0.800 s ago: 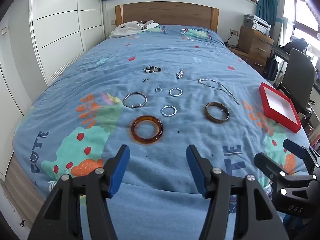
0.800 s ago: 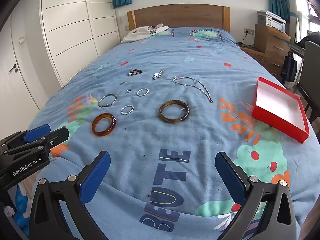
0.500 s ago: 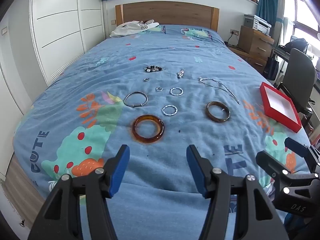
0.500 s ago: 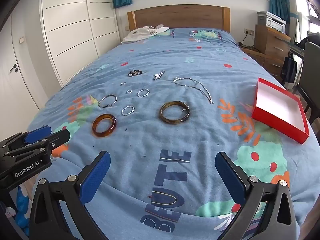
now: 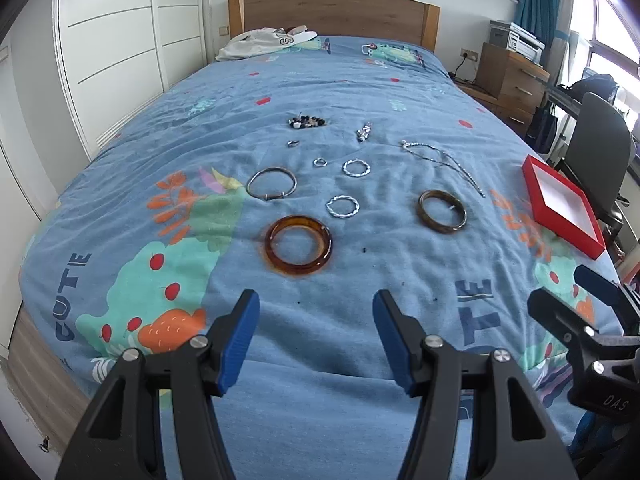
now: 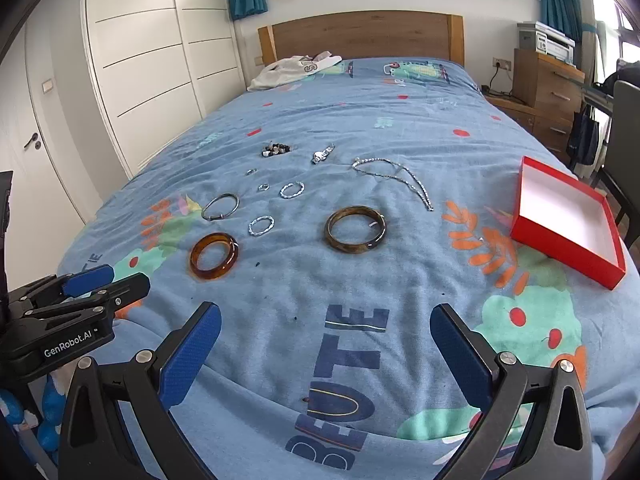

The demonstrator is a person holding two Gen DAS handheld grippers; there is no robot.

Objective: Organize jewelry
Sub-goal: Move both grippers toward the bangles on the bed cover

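Both grippers hang over the near end of a bed covered in a blue cartoon-print duvet (image 5: 360, 80), and neither one holds anything. The left gripper (image 5: 316, 320) has its blue-padded fingers spread apart, pointing toward an amber bangle (image 5: 298, 245) that lies flat just beyond them. The right gripper (image 6: 326, 338) is spread wider still, its fingers framing printed letters on the cover. The jewelry sits loose on the duvet in the middle of the bed: a dark brown bangle (image 6: 355, 229) to the right of the amber one, a thin silver bangle (image 5: 271, 182) farther back on the left, two twisted silver rings (image 5: 342, 205) between them, a smaller ring (image 5: 319, 163), a silver chain necklace (image 6: 394, 177) stretched toward the right, and a beaded bracelet (image 5: 306, 122) and a small silvery piece (image 5: 363, 132) at the far side. An open red box (image 6: 568, 256) with a white inside rests at the right edge of the bed, well apart from the pieces
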